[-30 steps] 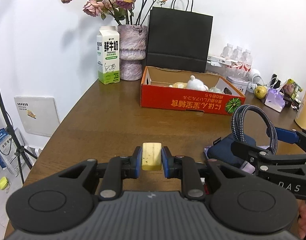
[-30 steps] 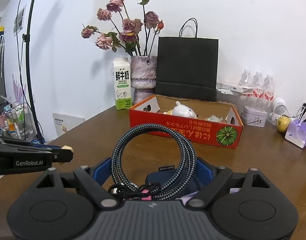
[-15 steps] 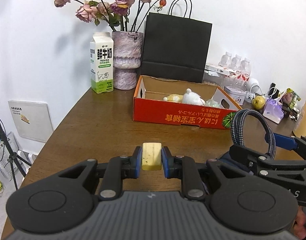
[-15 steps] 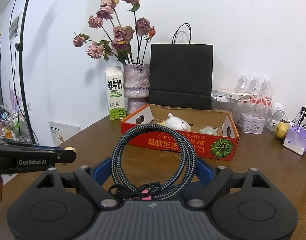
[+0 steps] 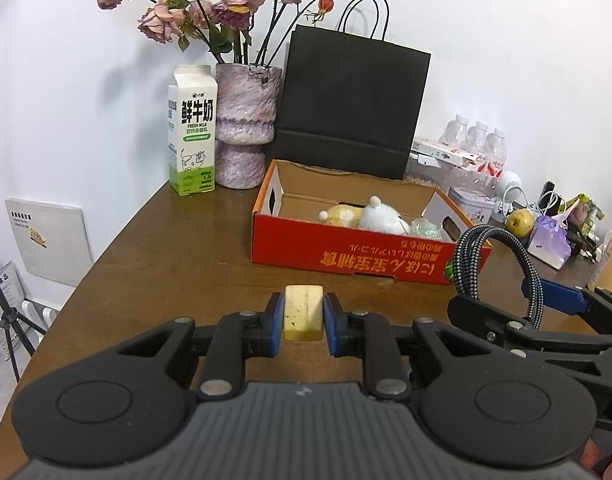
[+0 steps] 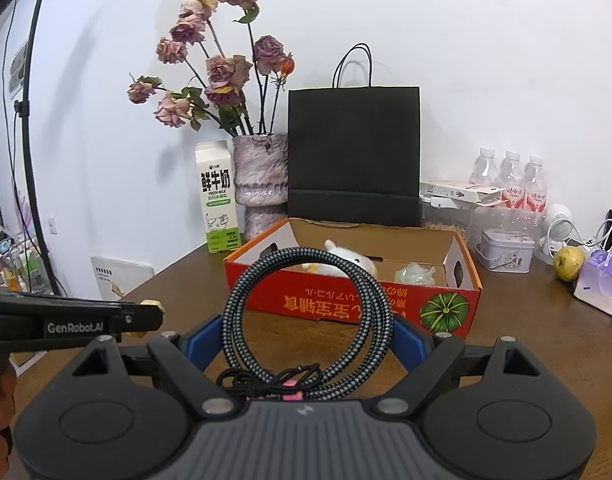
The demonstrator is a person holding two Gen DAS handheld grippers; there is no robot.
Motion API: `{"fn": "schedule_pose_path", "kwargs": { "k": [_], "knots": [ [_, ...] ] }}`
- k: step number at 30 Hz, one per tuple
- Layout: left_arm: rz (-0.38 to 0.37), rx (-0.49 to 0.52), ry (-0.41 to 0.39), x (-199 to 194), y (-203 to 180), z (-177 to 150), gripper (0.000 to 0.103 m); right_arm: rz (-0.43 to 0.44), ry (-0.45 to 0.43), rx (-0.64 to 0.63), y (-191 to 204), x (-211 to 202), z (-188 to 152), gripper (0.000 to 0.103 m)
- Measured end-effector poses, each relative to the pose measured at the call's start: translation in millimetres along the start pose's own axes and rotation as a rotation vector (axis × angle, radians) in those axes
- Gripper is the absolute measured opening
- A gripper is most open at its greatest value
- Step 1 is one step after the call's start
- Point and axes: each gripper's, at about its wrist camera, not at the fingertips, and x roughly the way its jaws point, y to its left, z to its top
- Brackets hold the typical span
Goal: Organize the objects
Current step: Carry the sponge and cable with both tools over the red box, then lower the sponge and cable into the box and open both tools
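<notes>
Facing a red box (image 5: 358,256), pale-yellow speckled block (image 5: 303,312), coiled braided cable (image 6: 306,320).

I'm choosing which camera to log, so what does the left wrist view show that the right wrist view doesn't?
Only the left wrist view shows the left gripper head-on, shut on the pale yellow rectangular block.

Only the right wrist view shows the whole coiled black-and-white braided cable between the right gripper's blue fingers, and the pumpkin picture on the box.

Both show the red cardboard box with the white plush toy, milk carton and black paper bag.
</notes>
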Motion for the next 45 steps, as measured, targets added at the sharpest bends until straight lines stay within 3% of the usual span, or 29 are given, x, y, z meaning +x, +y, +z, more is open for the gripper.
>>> {"fn": "schedule_pose_path", "kwargs": {
  "k": [25,45],
  "knots": [
    [-0.028,-0.059,-0.048,58.2,-16.5,41.3,0.021,0.004,-0.059,0.003,-27.8,48.2,42.3,0.087],
    [-0.033,-0.072,-0.059,107.3,-20.8,77.6,0.021,0.021,-0.049,0.069,-67.4,95.0,68.0,0.087]
  ]
}}
